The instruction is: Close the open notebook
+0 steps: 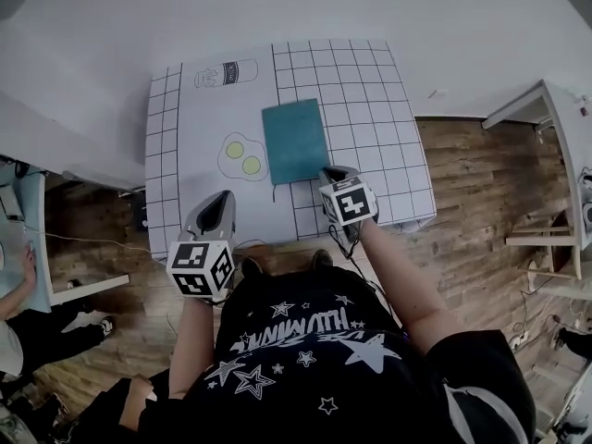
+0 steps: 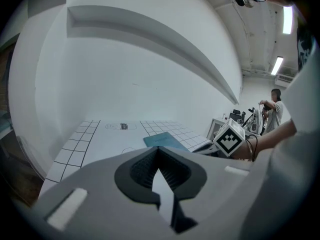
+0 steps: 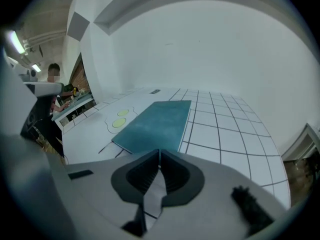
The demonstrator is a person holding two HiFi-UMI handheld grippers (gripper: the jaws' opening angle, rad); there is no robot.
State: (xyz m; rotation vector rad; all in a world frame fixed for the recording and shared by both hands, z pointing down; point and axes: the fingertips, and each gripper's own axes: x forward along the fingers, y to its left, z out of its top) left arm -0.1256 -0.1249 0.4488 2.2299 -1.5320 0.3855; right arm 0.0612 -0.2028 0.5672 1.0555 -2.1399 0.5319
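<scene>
A teal notebook (image 1: 294, 140) lies flat on the white gridded table mat (image 1: 370, 91) with its cover shut and facing up. My right gripper (image 1: 338, 176) sits just below the notebook's near right corner, jaws together with nothing between them. In the right gripper view the notebook (image 3: 155, 121) lies straight ahead of the shut right gripper (image 3: 159, 151). My left gripper (image 1: 220, 202) hangs near the table's front edge, left of the notebook and apart from it. The left gripper view shows this left gripper (image 2: 158, 148) shut and empty, the notebook (image 2: 165, 140) beyond it.
A fried-egg drawing (image 1: 242, 155) lies left of the notebook and a can drawing (image 1: 227, 72) at the far side of the mat. A white shelf unit (image 1: 555, 174) stands to the right, a desk (image 1: 23, 239) with a seated person to the left, on wooden flooring.
</scene>
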